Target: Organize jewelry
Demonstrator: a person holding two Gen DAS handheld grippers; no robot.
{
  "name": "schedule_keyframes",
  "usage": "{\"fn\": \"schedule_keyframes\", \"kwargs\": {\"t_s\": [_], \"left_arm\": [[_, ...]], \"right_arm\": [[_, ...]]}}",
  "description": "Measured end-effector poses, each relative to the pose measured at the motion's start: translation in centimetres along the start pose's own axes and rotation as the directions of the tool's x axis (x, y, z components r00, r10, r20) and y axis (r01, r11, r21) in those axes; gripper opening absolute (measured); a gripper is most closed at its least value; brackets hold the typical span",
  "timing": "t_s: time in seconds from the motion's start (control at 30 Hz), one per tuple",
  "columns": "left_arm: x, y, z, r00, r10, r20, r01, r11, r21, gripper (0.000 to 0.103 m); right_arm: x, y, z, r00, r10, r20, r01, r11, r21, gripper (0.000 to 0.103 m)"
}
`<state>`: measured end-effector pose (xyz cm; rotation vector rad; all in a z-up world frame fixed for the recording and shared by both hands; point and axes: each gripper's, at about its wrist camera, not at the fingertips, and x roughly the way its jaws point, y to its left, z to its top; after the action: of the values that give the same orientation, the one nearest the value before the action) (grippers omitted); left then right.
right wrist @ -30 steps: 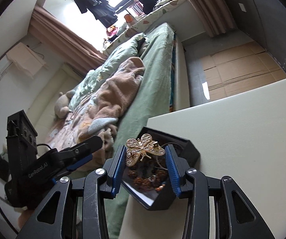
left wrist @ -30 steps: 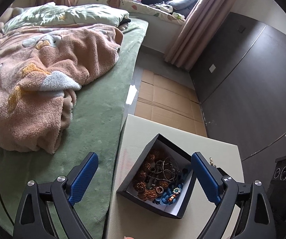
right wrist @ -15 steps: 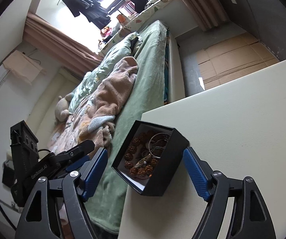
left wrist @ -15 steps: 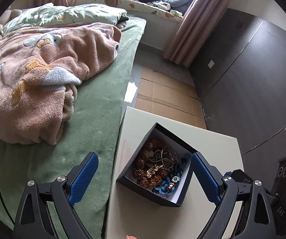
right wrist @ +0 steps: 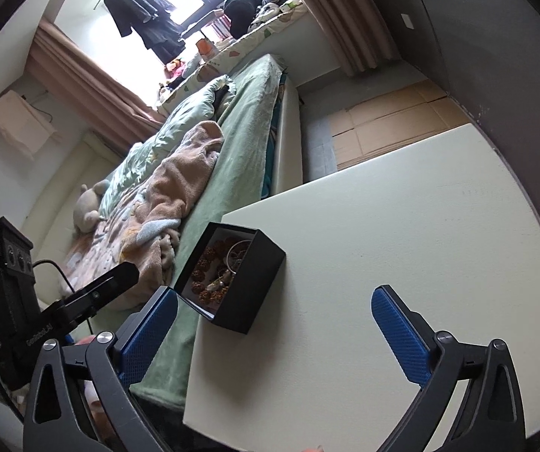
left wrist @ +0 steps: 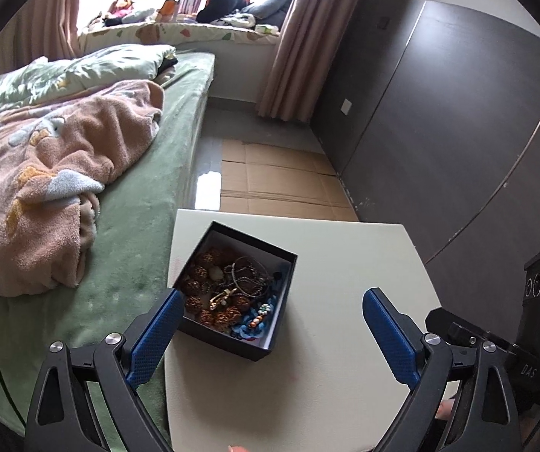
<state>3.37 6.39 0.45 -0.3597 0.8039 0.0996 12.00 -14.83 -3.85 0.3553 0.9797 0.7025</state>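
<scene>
Since a second ago the right gripper has let go of the gold butterfly brooch it was pinching — its blue pads now stand wide apart with nothing between them, and it has drawn back from the box. The left gripper has kept its jaws spread wide as well, and its view has swung so that the box sits nearer its left finger than the middle of the gap.

Both pairs of tongs hover above the pale tabletop, neither touching anything. Between and just ahead of them stands the open black jewelry box, white inside, set near the table's left edge beside the bed. It holds a heap of jewelry: a string of knobbly brown seed beads along the left and near side, dark thin bangles toward the back, a blue beaded bracelet with a small flower at the near right corner, and a gold piece lying on top of the brown beads. Whether that gold piece is the brooch cannot be told at this size. From the right wrist view the box shows its black outer wall, with the beads just visible over the rim.

Left of the table runs the green bed with a rumpled pink fleece blanket. Beyond the table lie flattened cardboard sheets on the floor, a dark wardrobe wall to the right, and pink curtains by the window.
</scene>
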Motion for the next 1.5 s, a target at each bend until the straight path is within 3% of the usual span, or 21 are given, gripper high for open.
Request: {"fn": "schedule_keyframes", "kwargs": {"t_s": [0.23,0.43,0.93,1.5], "left_arm": [[-2.6,-1.6,-0.9,0.997,-0.038,0.062,0.037,0.999,0.009,0.098],[-3.7,-2.1,-1.4,0.995,-0.033,0.090,0.033,0.999,0.001,0.098],[-4.8,-3.1,-2.8,0.990,0.071,0.126,-0.075,0.997,0.026,0.098],[-5.4,-3.3,-3.2,0.986,0.090,0.141,-0.096,0.995,0.032,0.098]], "right_arm": [[-3.1,-0.6,-0.3,0.997,-0.063,0.034,0.064,0.998,-0.020,0.103],[-5.0,-0.7,-0.5,0.997,-0.062,0.046,0.065,0.996,-0.054,0.103],[-7.5,-0.2,-1.9,0.992,-0.116,0.048,0.123,0.978,-0.167,0.103],[-7.2,0.1,-2.8,0.993,-0.117,0.029,0.121,0.973,-0.196,0.103]]}}
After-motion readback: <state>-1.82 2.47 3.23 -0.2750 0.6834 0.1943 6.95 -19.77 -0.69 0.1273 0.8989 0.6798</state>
